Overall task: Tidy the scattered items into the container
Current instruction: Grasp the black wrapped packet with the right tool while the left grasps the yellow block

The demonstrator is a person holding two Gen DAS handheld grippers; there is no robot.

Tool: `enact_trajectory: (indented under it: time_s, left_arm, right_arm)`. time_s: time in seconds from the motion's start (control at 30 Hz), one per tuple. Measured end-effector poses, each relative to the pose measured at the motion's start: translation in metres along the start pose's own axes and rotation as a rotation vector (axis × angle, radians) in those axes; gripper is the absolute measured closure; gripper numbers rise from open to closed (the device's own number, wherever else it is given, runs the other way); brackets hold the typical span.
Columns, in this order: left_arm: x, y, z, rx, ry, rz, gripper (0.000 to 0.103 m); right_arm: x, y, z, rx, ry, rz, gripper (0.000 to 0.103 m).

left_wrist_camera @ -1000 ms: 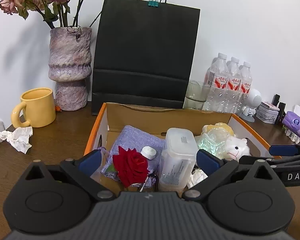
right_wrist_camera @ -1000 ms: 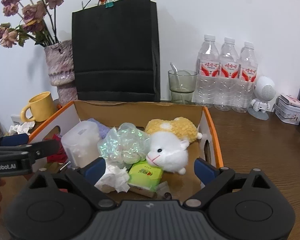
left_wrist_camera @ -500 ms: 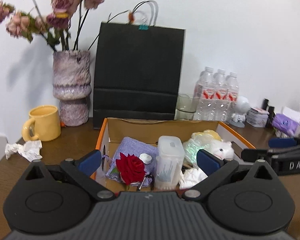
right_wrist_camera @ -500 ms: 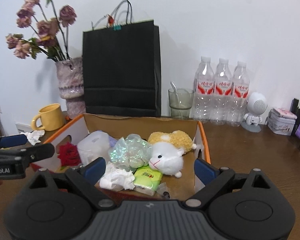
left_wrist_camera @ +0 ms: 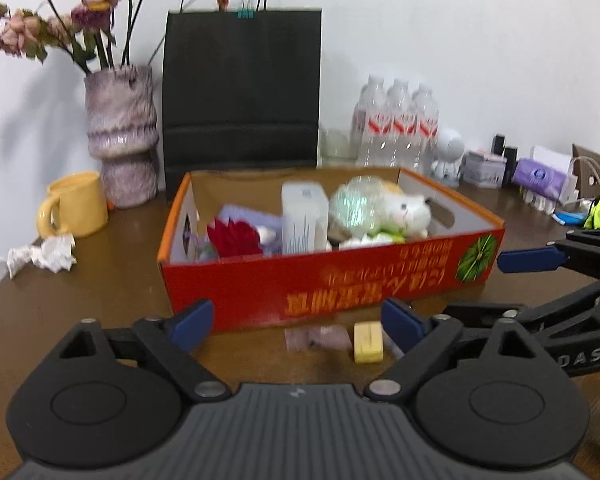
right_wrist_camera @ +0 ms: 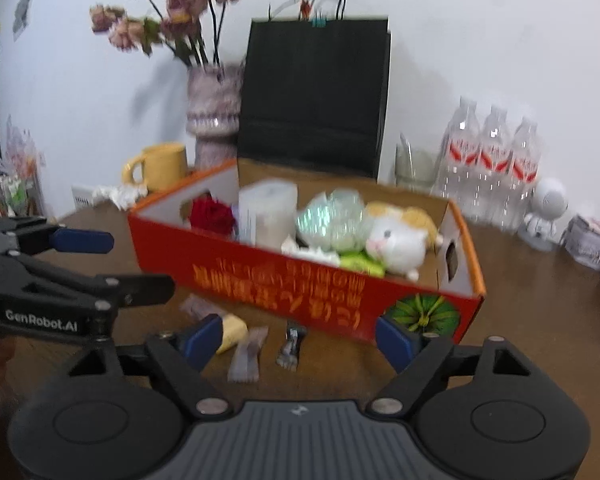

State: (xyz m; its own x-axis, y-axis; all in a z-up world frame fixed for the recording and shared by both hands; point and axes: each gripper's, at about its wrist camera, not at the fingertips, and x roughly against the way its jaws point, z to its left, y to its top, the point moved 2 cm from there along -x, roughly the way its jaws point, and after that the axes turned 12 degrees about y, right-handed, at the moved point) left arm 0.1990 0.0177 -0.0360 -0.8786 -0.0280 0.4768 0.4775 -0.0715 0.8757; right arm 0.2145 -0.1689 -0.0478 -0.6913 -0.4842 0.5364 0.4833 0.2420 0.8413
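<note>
Brown wooden table (left_wrist_camera: 112, 292) carries a red cardboard box (left_wrist_camera: 340, 284) holding a plush toy (right_wrist_camera: 396, 240) and rose (left_wrist_camera: 234, 236). Just before the box lie a yellow block (left_wrist_camera: 367, 342) and wrappers (right_wrist_camera: 246, 354). Left gripper (left_wrist_camera: 296, 320) and right gripper (right_wrist_camera: 300, 334) hover there, both spread wide and empty.

Plain white wall (left_wrist_camera: 440, 20) at the back, nothing fancy, with soft shadows on it from the dried flowers. Everything sits on a dark brown wooden bench (left_wrist_camera: 100, 280) that's a bit glossy and catches the light. Lined up along the wall: a mottled purple vase (left_wrist_camera: 121, 132), a yellow mug (left_wrist_camera: 76, 204), a tall black paper bag (left_wrist_camera: 240, 88) and three water bottles (right_wrist_camera: 496, 160). Lighting is even and bright.
</note>
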Motion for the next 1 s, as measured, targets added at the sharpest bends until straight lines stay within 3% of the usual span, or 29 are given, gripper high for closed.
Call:
enact_trajectory:
  time_s: [0.1, 0.17, 0.23, 0.33, 0.53, 0.9, 0.97, 1.0]
  left_arm:
    - [-0.005, -0.003, -0.003, 0.001, -0.026, 0.019, 0.025]
    - [-0.009, -0.004, -0.005, 0.003, -0.039, 0.033, 0.034]
    - [-0.014, -0.004, -0.006, 0.020, -0.067, 0.058, 0.050]
    - [-0.021, -0.005, -0.010, 0.052, -0.113, 0.097, 0.059]
    - [-0.022, -0.004, -0.022, 0.050, -0.149, 0.097, 0.065]
    - [-0.047, -0.008, -0.037, 0.042, -0.122, 0.203, 0.067]
    - [-0.047, -0.007, -0.039, 0.026, -0.112, 0.200, 0.073]
    - [-0.047, -0.008, -0.040, 0.020, -0.114, 0.199, 0.082]
  right_arm:
    - [-0.010, -0.006, -0.004, -0.011, -0.001, 0.020, 0.035]
    - [-0.017, -0.008, -0.008, -0.027, 0.004, 0.033, 0.039]
    - [-0.025, -0.010, -0.013, -0.048, 0.017, 0.047, 0.046]
    - [-0.035, -0.012, -0.019, -0.074, 0.038, 0.069, 0.054]
    - [-0.043, -0.011, -0.021, -0.062, 0.069, 0.067, 0.058]
    - [-0.051, -0.012, -0.025, -0.049, 0.087, 0.098, 0.088]
    - [-0.050, -0.013, -0.024, -0.045, 0.092, 0.097, 0.089]
    - [-0.049, -0.014, -0.023, -0.039, 0.092, 0.096, 0.089]
